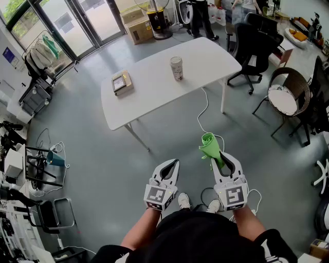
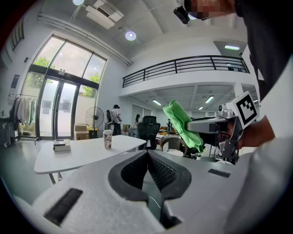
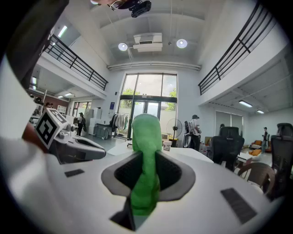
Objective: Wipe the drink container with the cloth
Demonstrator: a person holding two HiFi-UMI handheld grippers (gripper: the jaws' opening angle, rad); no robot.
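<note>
The drink container (image 1: 176,68), a tall patterned paper cup, stands upright on the white table (image 1: 149,87), well ahead of both grippers; the cup (image 2: 107,139) also shows far off in the left gripper view and the cup (image 3: 167,145) just right of the cloth in the right gripper view. My right gripper (image 1: 220,155) is shut on a green cloth (image 1: 210,146), which sticks up bunched from between its jaws, and the cloth (image 3: 145,160) fills the middle of the right gripper view. My left gripper (image 1: 174,163) is shut with nothing in it, held low beside the right one.
A small boxy device (image 1: 122,82) lies on the table's left part. A white cable (image 1: 204,110) runs from the table down across the grey floor. A black office chair (image 1: 257,38) and a wicker chair (image 1: 288,95) stand to the right. People (image 1: 203,15) stand far behind.
</note>
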